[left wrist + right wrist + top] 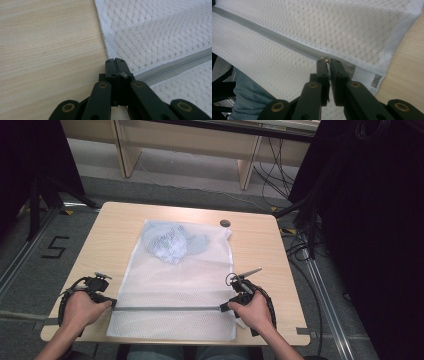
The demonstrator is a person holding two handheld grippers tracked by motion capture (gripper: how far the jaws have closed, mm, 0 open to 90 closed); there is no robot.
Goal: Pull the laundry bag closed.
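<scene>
Mesh laundry bag lay flat between both grippers — left gripper clamped its zipper's end, right gripper pinched the zipper pull, jaws nearly closed.

Quick headcount here. One wooden table, and on it one white mesh laundry bag. That bag has one grey zipper running across it, plus one small label tab sewn at its corner. Inside the bag there's one bundle of light blue cloth, can't tell if it's more than a single piece. One small dark round thing sits near the table's far edge. Grippers: two, left gripper and right gripper, each with two black jaws. Two hands on them. On the floor, one number 5 marking.
</scene>
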